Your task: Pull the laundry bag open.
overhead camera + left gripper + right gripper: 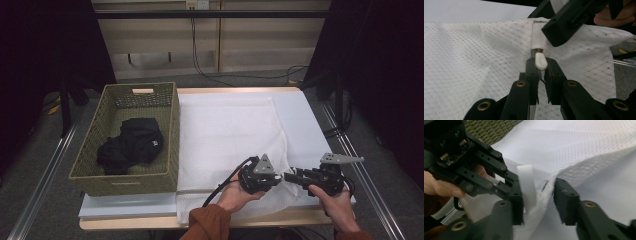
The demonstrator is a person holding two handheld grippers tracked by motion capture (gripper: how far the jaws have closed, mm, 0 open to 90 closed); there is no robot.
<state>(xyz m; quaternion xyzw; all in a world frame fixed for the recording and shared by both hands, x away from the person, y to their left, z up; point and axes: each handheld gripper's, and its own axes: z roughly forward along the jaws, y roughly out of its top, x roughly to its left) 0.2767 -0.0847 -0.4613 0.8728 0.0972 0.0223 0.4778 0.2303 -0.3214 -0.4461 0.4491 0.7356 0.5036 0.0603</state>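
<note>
A white mesh laundry bag (227,135) lies flat across the middle of the tabletop (310,120), its zipper end at the near edge toward the right corner. The left tongs (540,66) are clenched on the small white plastic zipper pull (540,60). The right tongs (537,195) stand parted around the bunched bag edge beside a white ribbed fabric loop (527,183); one jaw touches the cloth, the other stands off it, so nothing is gripped there yet.

The work looks barely begun: the pull sits at the end of its track, and I cannot tell whether the bag is zipped or unzipped. A firm hold on the edge and a slide along the zipper seem to be what remains.

At the left edge stands an olive woven rectangular basket (172,130) holding a crumpled black garment (132,145), well apart from the hands. The two tongs crowd each other closely, which could hamper the pull.
</note>
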